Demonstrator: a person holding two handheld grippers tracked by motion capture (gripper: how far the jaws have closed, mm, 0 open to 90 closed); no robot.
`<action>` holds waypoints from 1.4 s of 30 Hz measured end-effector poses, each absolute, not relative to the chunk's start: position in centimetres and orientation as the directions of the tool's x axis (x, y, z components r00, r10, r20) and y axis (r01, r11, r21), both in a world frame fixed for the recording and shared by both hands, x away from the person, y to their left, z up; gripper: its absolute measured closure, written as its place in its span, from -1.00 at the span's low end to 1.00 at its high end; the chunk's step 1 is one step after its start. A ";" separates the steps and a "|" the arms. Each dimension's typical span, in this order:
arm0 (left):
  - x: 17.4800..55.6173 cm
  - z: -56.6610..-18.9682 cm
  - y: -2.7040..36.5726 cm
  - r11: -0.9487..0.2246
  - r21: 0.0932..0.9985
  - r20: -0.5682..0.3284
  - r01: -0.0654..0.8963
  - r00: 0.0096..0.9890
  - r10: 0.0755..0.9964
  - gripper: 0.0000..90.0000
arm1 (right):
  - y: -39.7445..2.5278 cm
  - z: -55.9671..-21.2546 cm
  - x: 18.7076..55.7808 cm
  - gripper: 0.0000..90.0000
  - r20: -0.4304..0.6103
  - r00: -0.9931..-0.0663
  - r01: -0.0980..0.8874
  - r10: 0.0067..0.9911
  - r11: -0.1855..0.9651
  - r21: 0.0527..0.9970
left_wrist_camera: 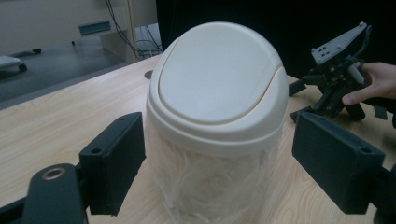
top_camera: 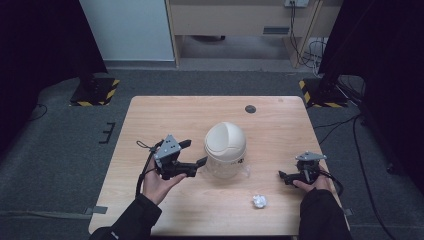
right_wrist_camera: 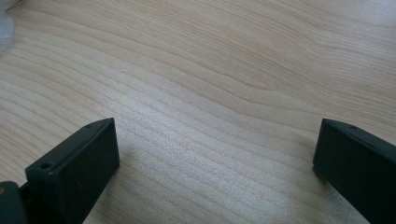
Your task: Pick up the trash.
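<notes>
At the left, the left claw (top_camera: 197,152) sits spread wide around the small lidded bin (top_camera: 225,148), one jaw on each side of its clear, bag-lined body; in the left gripper view there is a gap on both sides, so it brackets the bin (left_wrist_camera: 217,121) without touching it. The bin stands upright at the middle of the worktop (top_camera: 150,120), its cream swing lid shut. Right of it and nearer the person, a crumpled paper ball (top_camera: 259,201) lies loose on the wood, well apart from the bin. The right claw (top_camera: 283,177) rests low at the right, its jaws apart over bare wood (right_wrist_camera: 210,93) and holding nothing.

The work looks barely begun: the bin is not yet gripped and the ball not yet picked up, probably meant for the bin, though that is a guess.

The worktop is pale wood grain with a dark round plug (top_camera: 250,108) near its far edge. Around it lie grey carpet, black drapes at both sides, and trailing cables at the far right.
</notes>
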State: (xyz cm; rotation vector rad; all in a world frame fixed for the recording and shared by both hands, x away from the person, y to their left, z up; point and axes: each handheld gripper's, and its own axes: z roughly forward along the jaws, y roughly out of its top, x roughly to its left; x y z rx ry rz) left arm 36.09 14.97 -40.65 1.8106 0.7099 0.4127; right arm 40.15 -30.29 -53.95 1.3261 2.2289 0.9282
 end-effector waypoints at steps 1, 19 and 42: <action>36.2 -40.5 14.9 -0.228 0.937 -0.058 0.264 0.763 0.644 -0.63 | -30.3 -54.0 40.2 -0.99 0.007 -0.480 0.623 0.877 0.335 0.707; 36.7 -39.7 12.2 -0.240 0.938 -0.064 0.252 0.802 0.594 -0.63 | -30.3 -54.0 40.1 -0.99 0.007 -0.480 0.623 0.877 0.335 0.707; 37.8 -41.3 9.9 -0.295 0.914 -0.059 0.278 0.812 0.581 -0.62 | -30.3 -53.9 40.1 -0.99 0.007 -0.481 0.623 0.877 0.336 0.706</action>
